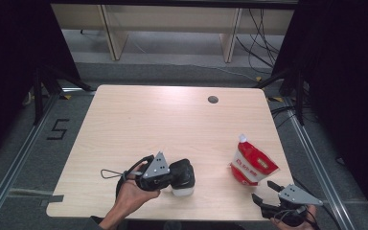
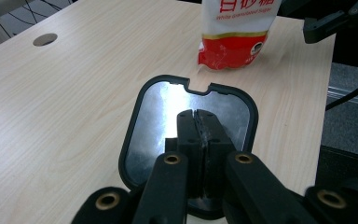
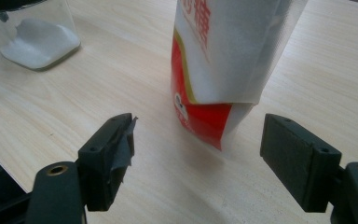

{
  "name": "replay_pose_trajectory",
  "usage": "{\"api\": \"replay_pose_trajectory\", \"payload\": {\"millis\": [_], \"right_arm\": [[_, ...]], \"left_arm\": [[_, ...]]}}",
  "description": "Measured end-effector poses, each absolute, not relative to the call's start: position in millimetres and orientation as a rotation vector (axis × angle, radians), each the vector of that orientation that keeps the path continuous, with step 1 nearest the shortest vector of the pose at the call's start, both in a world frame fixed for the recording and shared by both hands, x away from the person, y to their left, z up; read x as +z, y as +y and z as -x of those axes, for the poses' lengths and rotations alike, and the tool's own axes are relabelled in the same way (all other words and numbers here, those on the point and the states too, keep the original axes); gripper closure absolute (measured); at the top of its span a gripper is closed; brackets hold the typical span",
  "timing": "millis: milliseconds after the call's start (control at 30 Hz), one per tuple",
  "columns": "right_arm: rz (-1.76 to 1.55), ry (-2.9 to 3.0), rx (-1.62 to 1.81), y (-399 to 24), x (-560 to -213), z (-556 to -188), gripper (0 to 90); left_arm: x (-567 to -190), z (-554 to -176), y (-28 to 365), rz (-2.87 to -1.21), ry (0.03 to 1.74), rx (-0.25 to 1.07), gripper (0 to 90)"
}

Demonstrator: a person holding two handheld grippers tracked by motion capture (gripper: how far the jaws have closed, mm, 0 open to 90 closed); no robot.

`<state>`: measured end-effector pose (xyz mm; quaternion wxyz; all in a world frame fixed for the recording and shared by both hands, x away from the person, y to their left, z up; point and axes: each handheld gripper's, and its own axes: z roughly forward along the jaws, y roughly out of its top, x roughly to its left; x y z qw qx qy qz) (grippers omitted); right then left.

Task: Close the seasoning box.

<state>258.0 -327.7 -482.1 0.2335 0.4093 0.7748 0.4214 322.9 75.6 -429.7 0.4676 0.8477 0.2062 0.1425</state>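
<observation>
A red and white sugar bag (image 1: 251, 165) stands on the right of the table, also in the left gripper view (image 2: 235, 32) and close up in the right gripper view (image 3: 223, 60). A clear container (image 1: 182, 190) with white sugar in its bottom (image 3: 37, 42) sits near the front edge, topped by a black-rimmed lid (image 2: 158, 116). My left gripper (image 1: 184, 173) (image 2: 195, 115) is shut, jaws pressed together just over the lid; I cannot tell whether they pinch any part of it. My right gripper (image 1: 263, 190) (image 3: 200, 149) stands open just in front of the bag, with nothing between its fingers.
The light wooden table (image 1: 163, 124) has a round cable hole (image 1: 213, 99) (image 2: 45, 39) at the back right. The left gripper's cable loops on the table to the left of the hand (image 1: 109, 173). Dark curtains and floor cables surround the table.
</observation>
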Motion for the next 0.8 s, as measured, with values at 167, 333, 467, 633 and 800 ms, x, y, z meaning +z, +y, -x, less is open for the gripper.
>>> {"api": "replay_pose_trajectory", "payload": {"millis": [167,333,467,633,800], "right_arm": [[-1.118,2.131,1.165,-328,-482,-258,26.4],[-1.123,2.133,1.161,-328,-482,-258,26.4],[-1.162,2.126,1.158,-327,-481,-256,26.3],[-1.130,2.137,1.176,-327,-482,-258,26.4],[-1.125,2.114,1.170,-329,-481,-258,26.4]], "left_arm": [[-435,-325,72,-2.113,0.471,0.335,88.0],[-440,-323,67,-2.122,0.482,0.336,87.9],[-442,-323,65,-2.134,0.474,0.333,87.8],[-441,-323,67,-2.118,0.491,0.314,84.0],[-436,-323,73,-2.066,0.522,0.265,68.9]]}}
